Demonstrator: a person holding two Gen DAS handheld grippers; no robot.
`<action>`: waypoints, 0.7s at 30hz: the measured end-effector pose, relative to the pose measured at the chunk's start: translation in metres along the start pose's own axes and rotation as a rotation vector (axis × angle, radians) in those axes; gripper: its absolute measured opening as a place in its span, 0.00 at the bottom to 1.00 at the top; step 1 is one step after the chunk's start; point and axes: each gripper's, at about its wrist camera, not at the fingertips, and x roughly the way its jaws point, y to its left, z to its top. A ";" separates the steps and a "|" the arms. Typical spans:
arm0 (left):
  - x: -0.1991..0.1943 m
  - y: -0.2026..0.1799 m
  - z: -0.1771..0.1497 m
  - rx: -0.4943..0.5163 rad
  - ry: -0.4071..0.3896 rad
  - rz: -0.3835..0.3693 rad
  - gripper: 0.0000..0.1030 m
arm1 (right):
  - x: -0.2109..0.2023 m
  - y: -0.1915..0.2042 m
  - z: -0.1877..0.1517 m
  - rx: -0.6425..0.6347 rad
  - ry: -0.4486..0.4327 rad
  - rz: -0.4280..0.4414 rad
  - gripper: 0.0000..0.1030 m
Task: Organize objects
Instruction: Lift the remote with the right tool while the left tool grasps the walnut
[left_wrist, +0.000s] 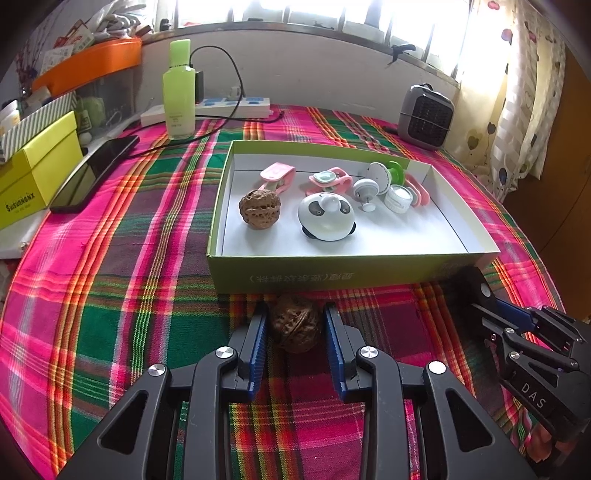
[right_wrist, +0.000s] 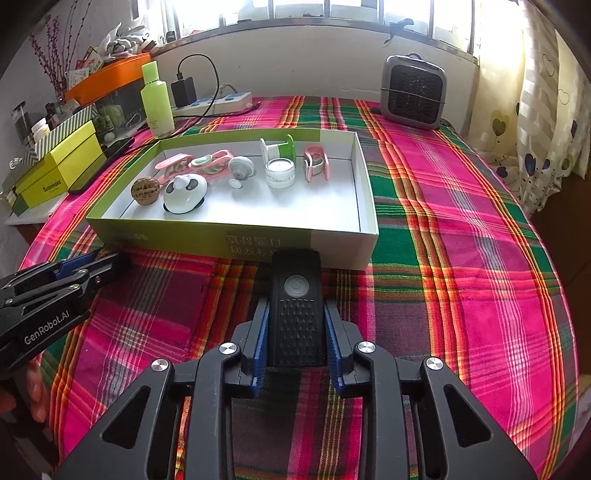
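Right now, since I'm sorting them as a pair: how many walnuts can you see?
2. One walnut lies inside the box, at its left end beside the panda toy. The other walnut sits on the tablecloth before the box, between the left gripper fingers.

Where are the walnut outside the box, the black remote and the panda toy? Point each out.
walnut (left_wrist: 293, 326), left wrist view, wrinkled shell top.
black remote (right_wrist: 295, 317), right wrist view, its textured middle.
panda toy (left_wrist: 327, 218), left wrist view, white dome.

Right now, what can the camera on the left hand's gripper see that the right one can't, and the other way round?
Only the left wrist view shows the walnut on the cloth between the left gripper pads. Only the right wrist view shows the black remote-like device clamped in the right gripper. Both show the green tray, its panda toy and the heater.
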 end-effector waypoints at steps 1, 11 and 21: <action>-0.001 -0.001 0.000 0.000 -0.001 0.001 0.27 | 0.000 0.000 0.000 0.000 0.000 0.001 0.27; -0.004 -0.005 -0.003 0.003 0.002 -0.013 0.27 | -0.006 0.000 -0.002 0.000 -0.014 0.009 0.27; -0.010 -0.008 -0.006 0.013 0.000 -0.025 0.27 | -0.014 0.003 -0.002 -0.002 -0.025 0.030 0.27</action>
